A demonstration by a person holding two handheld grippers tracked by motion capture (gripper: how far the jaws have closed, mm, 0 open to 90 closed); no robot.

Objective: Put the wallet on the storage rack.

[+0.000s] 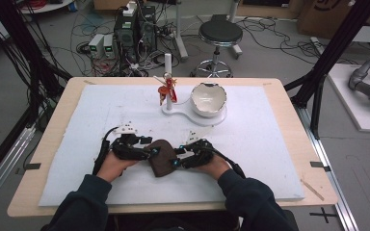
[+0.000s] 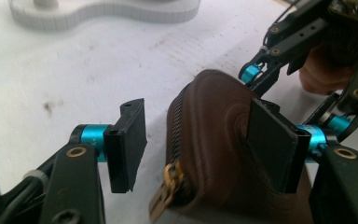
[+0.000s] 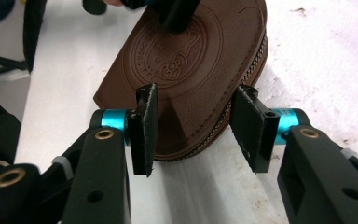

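High view, near to far: my left gripper (image 1: 147,152) and right gripper (image 1: 179,158) flanked a brown zip pouch (image 1: 162,157) lying flat on the table (image 1: 270,139). Left jaws stood partly open, one pad on the pouch's face; right jaws half-wide around its zipped edge, not pressing. Beyond: white stand (image 1: 195,115), bowl (image 1: 208,98), red figurine (image 1: 166,89). Advice: pin the pouch, then find the zip pull (image 2: 168,186).
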